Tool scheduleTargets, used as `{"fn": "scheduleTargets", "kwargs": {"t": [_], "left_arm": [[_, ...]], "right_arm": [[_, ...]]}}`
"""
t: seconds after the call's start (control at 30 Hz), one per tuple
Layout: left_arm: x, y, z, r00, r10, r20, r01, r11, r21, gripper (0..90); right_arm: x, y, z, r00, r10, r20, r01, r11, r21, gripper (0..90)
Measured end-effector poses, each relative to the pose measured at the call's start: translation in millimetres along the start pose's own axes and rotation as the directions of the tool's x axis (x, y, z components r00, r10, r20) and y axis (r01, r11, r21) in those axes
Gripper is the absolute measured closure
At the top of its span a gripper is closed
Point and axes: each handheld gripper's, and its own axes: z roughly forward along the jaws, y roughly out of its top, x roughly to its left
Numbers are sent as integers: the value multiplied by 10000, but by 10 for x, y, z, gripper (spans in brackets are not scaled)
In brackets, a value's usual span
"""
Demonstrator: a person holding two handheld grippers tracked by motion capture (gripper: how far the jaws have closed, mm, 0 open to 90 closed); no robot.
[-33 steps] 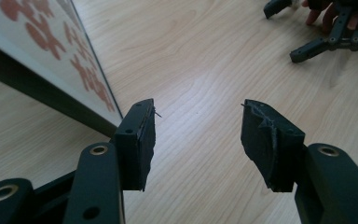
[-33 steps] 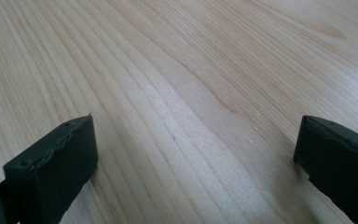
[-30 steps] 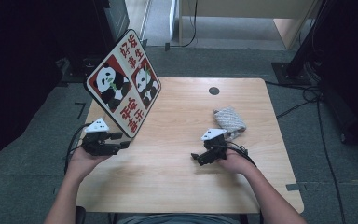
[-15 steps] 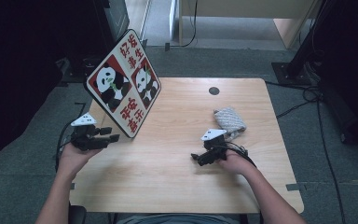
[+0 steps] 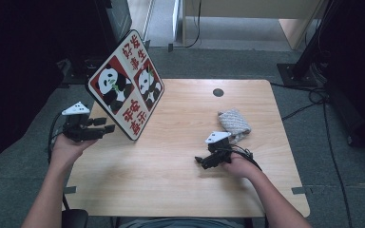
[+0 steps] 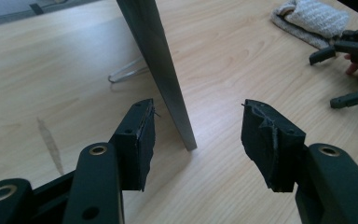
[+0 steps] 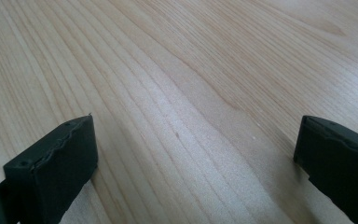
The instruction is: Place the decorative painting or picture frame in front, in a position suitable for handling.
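1. Panda picture board point(image 5: 126, 85): propped tilted on a wire stand point(image 6: 127, 73) at the far-left corner of the worktop point(image 5: 180, 185); lower corner resting on the wood.
2. Probably light, stiff and thin; smooth faces likely slippery; prone to tipping off the stand.
3. Best taken by the near edge point(image 6: 168, 79), pads across its thickness.
4. Left hand-held gripper point(image 5: 105, 126): jaws just opened wider, apart, nothing between, edge just beyond.
5. Right hand-held gripper point(image 5: 200, 162): jaws wide, empty, near a grey knitted cloth point(image 5: 234, 124).
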Motion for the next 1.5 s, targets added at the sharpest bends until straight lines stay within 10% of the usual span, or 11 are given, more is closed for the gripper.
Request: {"fn": "scheduleTargets", "kwargs": {"t": [0.47,1.5], "left_arm": [[158,455,-85,9990,-282,339,284,9996,-63,442],[390,1437,-22,9986,206,-492,-174,9977,653,484]], "right_arm": [[0,0,1,10000,-16,11,16,10000,-25,0],[44,-4,-2,9997,161,183,-160,9999,-36,0]]}}
